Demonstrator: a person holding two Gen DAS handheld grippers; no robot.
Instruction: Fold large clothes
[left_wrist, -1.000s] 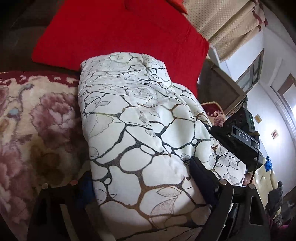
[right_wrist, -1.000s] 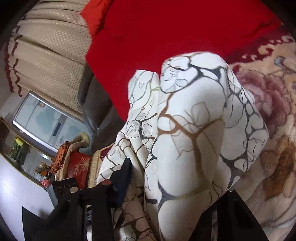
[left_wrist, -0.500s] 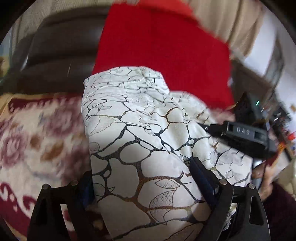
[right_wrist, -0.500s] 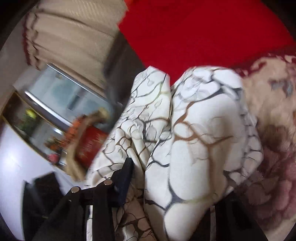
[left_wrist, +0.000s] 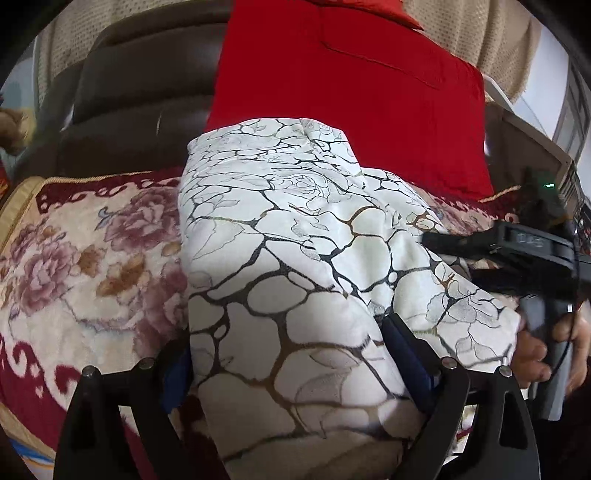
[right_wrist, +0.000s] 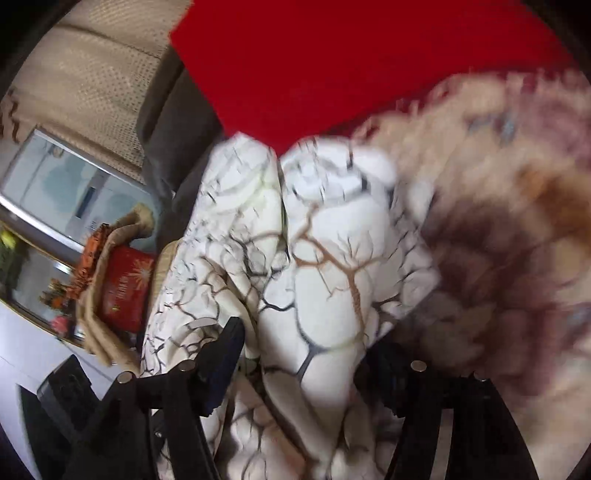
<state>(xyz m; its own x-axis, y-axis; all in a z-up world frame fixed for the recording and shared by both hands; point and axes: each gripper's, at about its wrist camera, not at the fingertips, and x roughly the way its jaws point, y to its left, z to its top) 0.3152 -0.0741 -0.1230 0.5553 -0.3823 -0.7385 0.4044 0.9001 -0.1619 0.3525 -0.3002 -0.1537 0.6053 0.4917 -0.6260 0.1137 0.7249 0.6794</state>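
Garment: I see a white padded garment (left_wrist: 280, 266) veined with black and gold lines, folded into a thick bundle that lies on the floral blanket (left_wrist: 85, 258); its far end reaches the red cushion (left_wrist: 347, 92).
Garment, right wrist view: the same white padded garment (right_wrist: 325, 266) shows as two bulging lobes with a deep crease between them; this picture is blurred.
Left gripper: my left gripper (left_wrist: 291, 369) straddles the near end of the bundle, a blue-padded finger on each side, both pads pressing into the cloth, so it pinches the fold.
Right gripper: my right gripper (right_wrist: 299, 365) has the bundle's right lobe between its fingers; its jaws are opening, and the left pad stands slightly off the cloth. The right finger is dark and mostly hidden behind the fabric.
Right gripper, left wrist view: its black body (left_wrist: 517, 254) rests against the bundle's right flank, and a person's hand (left_wrist: 535, 354) wraps its handle.
Blocking: the bulk of the garment hides the near blanket and most of each gripper's inner finger faces.
Surroundings: a dark brown sofa back (left_wrist: 140, 96) rises behind the blanket, beige curtains (right_wrist: 88, 74) hang beyond, and a red box (right_wrist: 125, 284) sits on a low cabinet at the left of the right wrist view.
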